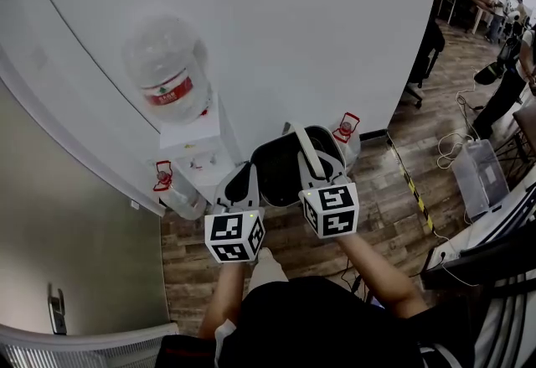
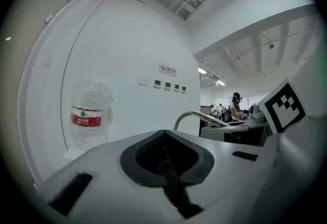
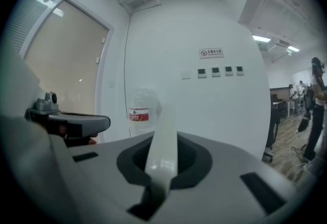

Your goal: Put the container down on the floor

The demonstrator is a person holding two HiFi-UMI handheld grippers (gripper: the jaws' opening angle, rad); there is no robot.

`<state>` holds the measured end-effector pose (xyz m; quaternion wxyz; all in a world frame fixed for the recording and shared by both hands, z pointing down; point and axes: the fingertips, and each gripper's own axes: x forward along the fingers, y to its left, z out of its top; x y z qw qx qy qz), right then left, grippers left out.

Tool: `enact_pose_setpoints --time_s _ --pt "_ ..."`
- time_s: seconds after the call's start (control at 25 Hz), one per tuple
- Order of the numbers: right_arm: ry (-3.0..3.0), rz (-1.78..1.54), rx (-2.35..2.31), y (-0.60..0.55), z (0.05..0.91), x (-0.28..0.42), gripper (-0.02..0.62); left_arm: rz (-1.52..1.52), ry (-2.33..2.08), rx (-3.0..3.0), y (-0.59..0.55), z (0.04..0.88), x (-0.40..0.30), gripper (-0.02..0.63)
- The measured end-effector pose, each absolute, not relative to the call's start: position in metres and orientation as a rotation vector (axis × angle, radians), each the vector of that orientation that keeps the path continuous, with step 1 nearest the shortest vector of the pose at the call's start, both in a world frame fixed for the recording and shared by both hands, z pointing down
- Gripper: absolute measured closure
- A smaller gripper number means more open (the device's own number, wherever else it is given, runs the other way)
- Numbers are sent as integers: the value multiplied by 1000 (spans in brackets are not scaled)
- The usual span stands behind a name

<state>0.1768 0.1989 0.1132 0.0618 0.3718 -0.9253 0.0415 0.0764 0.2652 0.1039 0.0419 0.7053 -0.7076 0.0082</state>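
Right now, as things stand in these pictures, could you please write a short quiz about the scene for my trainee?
1. True or false: the right gripper is shut on the white handle of the container.
2. What stands on the water dispenser: A a big bottle, B a box, C a lamp?
3. Does the container rest on the floor?
Key: 1 true; 2 A; 3 no, it hangs above the floor.

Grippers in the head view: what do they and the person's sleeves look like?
The left gripper and right gripper both have pale grey moulded shells with dark jaw recesses. The left's cube and the right's are white with black square markers. The person wears a black top; the forearms are uncovered.
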Motion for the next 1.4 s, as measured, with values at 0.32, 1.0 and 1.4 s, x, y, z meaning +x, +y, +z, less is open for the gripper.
enact_pose_setpoints --time_s 0.32,1.0,1.4 --pt "-2777 164 1169 183 122 180 565 -3 -2129 2135 258 116 75 591" --pt "-2741 204 1188 88 127 107 565 -25 -2107 2132 164 115 0 591" --pt "-2712 222 1230 16 114 40 565 -22 -2050 2176 88 97 -66 591"
